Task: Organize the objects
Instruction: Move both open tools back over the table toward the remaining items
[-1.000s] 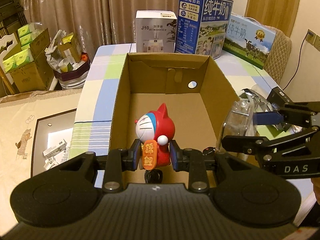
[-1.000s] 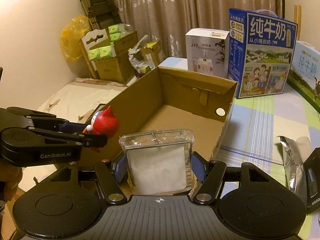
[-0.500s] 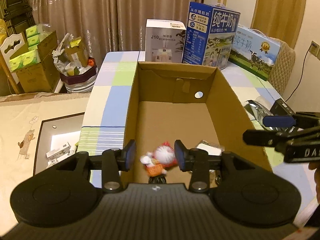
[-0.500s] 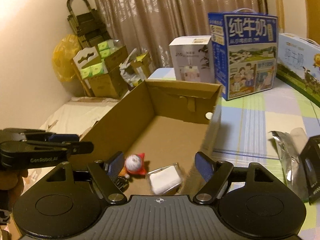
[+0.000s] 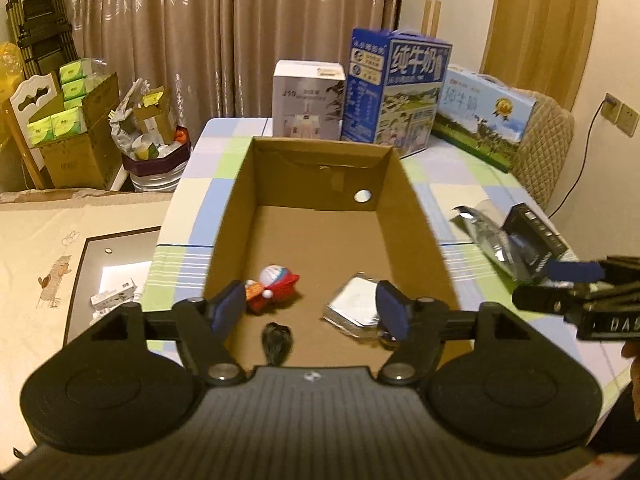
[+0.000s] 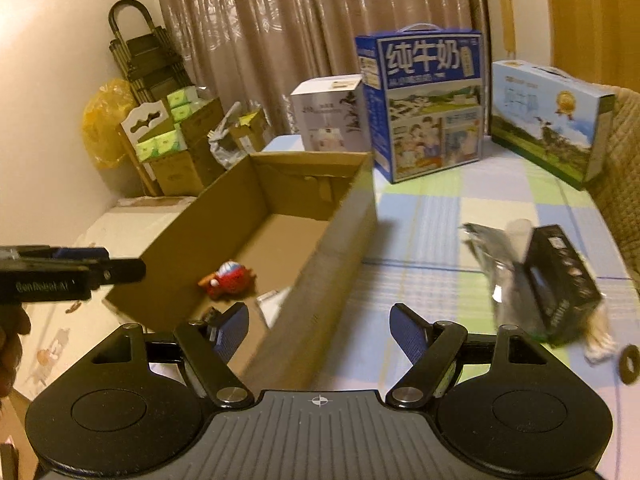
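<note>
Curtained and cluttered, the room centres on a checked tablecloth (image 6: 420, 216) bearing an open cardboard box (image 5: 420, 216). Both grippers hang spread and empty: the left gripper (image 5: 308, 310), whose jaws have just been opening, sits above the box's near end, while the right gripper (image 6: 320, 330) straddles the box's right wall. Inside lie three things: one red toy figure (image 5: 274, 284) on its side, one clear-wrapped packet (image 5: 354, 308) and one small dark object (image 5: 276, 340). Outside remain a silver foil bag (image 6: 494, 256) and a black box (image 6: 560, 276), touching each other, ahead and to the right of the right gripper, the nearer hand. The black box's long axis runs away from the fingers. Three cartons stand behind.
</note>
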`<state>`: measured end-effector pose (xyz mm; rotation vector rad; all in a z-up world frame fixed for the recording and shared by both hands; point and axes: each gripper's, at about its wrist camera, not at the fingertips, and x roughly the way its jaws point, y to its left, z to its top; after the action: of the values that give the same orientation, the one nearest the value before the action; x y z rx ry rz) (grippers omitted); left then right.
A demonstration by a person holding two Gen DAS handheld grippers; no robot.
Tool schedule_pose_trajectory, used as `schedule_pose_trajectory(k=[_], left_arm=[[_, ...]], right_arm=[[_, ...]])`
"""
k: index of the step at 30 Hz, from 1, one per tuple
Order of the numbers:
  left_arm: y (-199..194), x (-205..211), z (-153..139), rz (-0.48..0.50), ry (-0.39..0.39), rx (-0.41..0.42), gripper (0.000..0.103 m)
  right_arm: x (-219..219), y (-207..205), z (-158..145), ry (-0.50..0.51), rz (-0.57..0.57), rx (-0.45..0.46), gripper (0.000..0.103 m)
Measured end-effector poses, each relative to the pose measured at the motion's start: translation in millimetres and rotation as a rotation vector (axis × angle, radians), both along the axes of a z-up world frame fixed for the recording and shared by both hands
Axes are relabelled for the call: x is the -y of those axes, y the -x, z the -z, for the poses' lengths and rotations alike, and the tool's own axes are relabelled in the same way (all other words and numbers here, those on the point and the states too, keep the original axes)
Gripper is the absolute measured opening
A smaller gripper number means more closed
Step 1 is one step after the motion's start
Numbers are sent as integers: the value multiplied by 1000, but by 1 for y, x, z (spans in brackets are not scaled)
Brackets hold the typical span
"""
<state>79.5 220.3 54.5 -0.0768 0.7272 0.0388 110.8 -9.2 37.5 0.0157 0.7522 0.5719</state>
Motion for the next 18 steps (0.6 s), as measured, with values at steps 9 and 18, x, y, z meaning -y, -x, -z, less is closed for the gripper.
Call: schedule_pose_trajectory(k=[9, 18], left_arm=[[21, 58, -14, 58, 8, 36, 89], [23, 115, -19, 129, 28, 71, 96]], right_arm=[[52, 24, -10, 1, 64, 17, 75], [115, 39, -13, 23, 165, 32, 75]])
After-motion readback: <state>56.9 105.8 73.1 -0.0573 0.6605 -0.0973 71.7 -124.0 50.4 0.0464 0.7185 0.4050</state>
